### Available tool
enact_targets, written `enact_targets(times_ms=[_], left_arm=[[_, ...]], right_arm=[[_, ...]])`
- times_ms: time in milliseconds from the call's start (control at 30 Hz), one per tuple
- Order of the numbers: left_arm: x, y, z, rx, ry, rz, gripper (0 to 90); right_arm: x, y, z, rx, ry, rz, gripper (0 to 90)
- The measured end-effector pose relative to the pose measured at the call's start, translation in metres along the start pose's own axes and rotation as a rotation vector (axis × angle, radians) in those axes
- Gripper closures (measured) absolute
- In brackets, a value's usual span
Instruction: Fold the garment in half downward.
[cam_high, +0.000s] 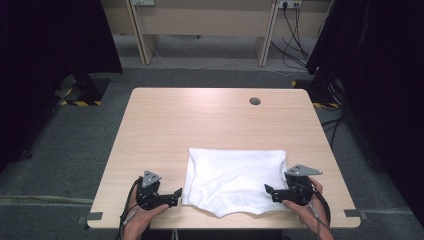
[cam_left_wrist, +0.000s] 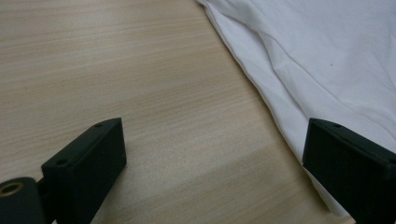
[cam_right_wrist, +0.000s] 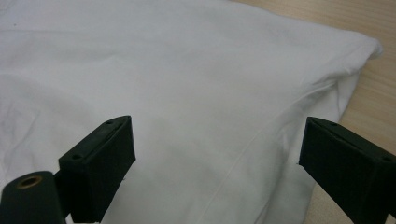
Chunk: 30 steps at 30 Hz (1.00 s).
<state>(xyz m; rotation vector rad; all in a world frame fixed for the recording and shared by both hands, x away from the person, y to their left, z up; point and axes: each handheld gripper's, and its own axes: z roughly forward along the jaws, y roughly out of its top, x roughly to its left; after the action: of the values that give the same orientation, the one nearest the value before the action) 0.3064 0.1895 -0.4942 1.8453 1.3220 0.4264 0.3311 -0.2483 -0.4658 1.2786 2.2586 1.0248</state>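
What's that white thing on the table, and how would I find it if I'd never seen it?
Look at the light wooden table, then at its near edge, between the two black grippers. There lies a folded white cloth, flat and a bit wrinkled. It is the one soft, white thing on the wood.

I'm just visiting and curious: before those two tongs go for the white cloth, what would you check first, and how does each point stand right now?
1. Left tongs open: ok, jaws stand wide apart with bare wood between them.
2. Right tongs open: ok, jaws wide with nothing clamped.
3. White cloth lying flat on the table: ok, folded, with mild wrinkles.
4. Left tongs lined up with the cloth's edge: ok, the edge lies beside one jaw in the left gripper view.
5. Right tongs over the cloth: ok, fabric spans the space between its jaws.
6. Whether either jaw tip already touches the cloth: cannot tell.
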Motion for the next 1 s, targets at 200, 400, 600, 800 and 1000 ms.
enact_targets(times_ms=[200,400,600,800,1000], left_arm=[[-0.001,0.000,0.000,0.004,0.007,0.009,5.0],[0.000,0.000,0.000,0.001,-0.002,0.001,4.9],[0.000,0.000,0.000,0.001,-0.004,0.001,4.9],[0.000,0.000,0.000,0.004,-0.001,0.007,4.4],[0.000,0.000,0.000,0.001,-0.007,0.001,4.4]], right_arm=[[0.001,-0.005,-0.005,-0.012,0.010,0.001,9.1],[0.003,-0.013,-0.012,-0.026,0.016,0.006,9.0],[0.003,-0.019,-0.016,-0.030,0.021,0.012,8.9],[0.002,-0.024,-0.019,-0.035,0.022,0.023,8.8],[0.002,-0.026,-0.023,-0.042,0.022,0.026,8.9]])
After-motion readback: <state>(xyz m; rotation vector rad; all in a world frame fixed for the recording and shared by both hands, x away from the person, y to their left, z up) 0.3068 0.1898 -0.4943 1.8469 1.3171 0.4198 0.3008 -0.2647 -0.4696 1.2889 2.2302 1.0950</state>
